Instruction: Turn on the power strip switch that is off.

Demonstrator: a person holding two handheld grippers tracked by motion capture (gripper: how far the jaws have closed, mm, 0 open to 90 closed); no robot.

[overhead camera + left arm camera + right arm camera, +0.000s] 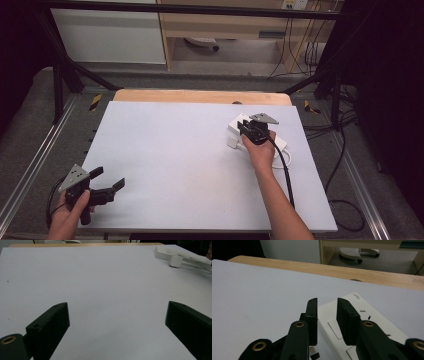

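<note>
Your right gripper [248,129] sits over the near end of the white plastic power strip [372,322], which lies flat on the pale grey table sheet [190,160] with its far end pointing toward the wooden table edge [337,270]. In the right gripper view its two black jaws stand a narrow gap apart, one along the strip's side edge and one over its top face by the rocker switch [337,327]; nothing is clamped between them. A small white plug adapter [175,261] rests against the side of the strip that faces your left hand. Your left gripper [107,181] is well away from the strip, close to your edge of the sheet, pointing across it toward the strip. Its jaws are spread wide with only bare sheet between them, holding nothing.
</note>
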